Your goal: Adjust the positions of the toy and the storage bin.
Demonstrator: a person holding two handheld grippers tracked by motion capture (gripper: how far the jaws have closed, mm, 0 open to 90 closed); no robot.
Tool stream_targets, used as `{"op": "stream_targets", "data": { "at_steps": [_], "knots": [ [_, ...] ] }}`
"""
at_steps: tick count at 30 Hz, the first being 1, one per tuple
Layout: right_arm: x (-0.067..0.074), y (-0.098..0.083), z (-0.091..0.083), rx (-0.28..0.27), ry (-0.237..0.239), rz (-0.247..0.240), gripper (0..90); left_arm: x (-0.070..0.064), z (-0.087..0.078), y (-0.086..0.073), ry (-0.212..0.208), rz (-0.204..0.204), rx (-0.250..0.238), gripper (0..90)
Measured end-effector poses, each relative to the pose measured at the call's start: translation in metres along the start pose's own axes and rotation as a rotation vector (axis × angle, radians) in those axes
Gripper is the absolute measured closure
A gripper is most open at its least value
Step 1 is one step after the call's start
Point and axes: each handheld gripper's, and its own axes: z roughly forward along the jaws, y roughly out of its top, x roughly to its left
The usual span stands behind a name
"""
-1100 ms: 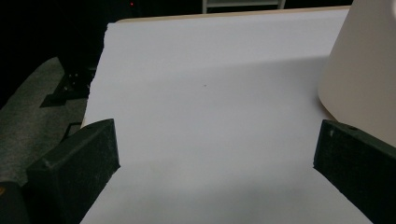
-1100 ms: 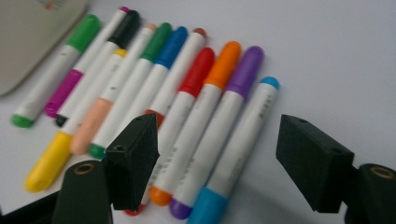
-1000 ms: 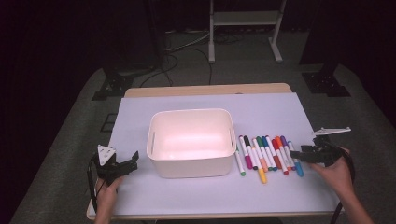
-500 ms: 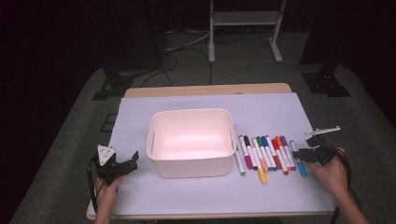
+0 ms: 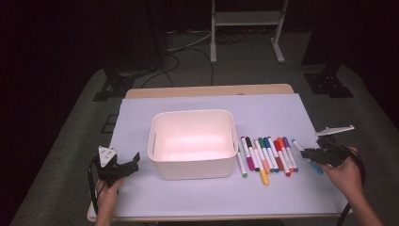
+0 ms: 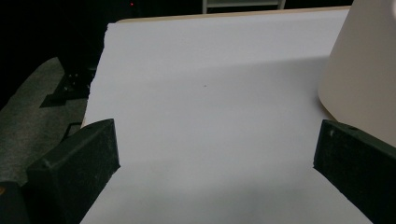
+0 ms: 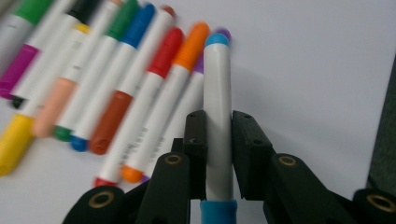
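Since a second ago the right gripper (image 5: pixel 314 154) has drawn in at the table's 4 o'clock; jaws just closed, now clamped on the light-blue marker (image 7: pixel 218 112), lifted slightly. Marker row (image 5: pixel 265 155) lies just left of it, between it and the white bin (image 5: pixel 192 141). Left gripper (image 5: pixel 123 168) at 8 o'clock, jaws wide, nothing between.

The bin (image 5: pixel 192 143) sits on the sheet (image 5: pixel 263 106) that covers the table (image 5: pixel 207 90). Right of the bin, a row of markers (image 5: pixel 266 154) lies side by side on the sheet. Further right of the bin, one marker (image 7: pixel 218 116) is clamped in the right gripper (image 5: pixel 314 154). Left of the bin, near its front corner, the left gripper (image 5: pixel 123 168) rests on the sheet.
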Motion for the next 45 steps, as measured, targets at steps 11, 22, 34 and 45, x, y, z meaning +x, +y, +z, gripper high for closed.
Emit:
{"op": "stream_targets", "data": {
  "at_steps": [11, 22, 34, 45],
  "knots": [
    [0.055, 0.054, -0.064, -0.120, 0.226, -0.189, 75.8, 0.000, 0.000, 0.000, -0.005, 0.003, -0.004, 0.0],
    [0.131, 0.121, -0.086, -0.164, 0.430, -0.429, 75.8, 0.000, 0.000, 0.000, -0.007, 0.002, -0.006, 0.0],
    [0.218, 0.173, -0.046, -0.091, 0.566, -0.668, 75.8, 0.000, 0.000, 0.000, -0.013, 0.003, -0.004, 0.0],
    [0.257, 0.187, 0.000, -0.025, 0.638, -0.751, 75.7, 0.000, 0.000, 0.000, -0.013, 0.001, -0.005, 0.0]
  ]
}}
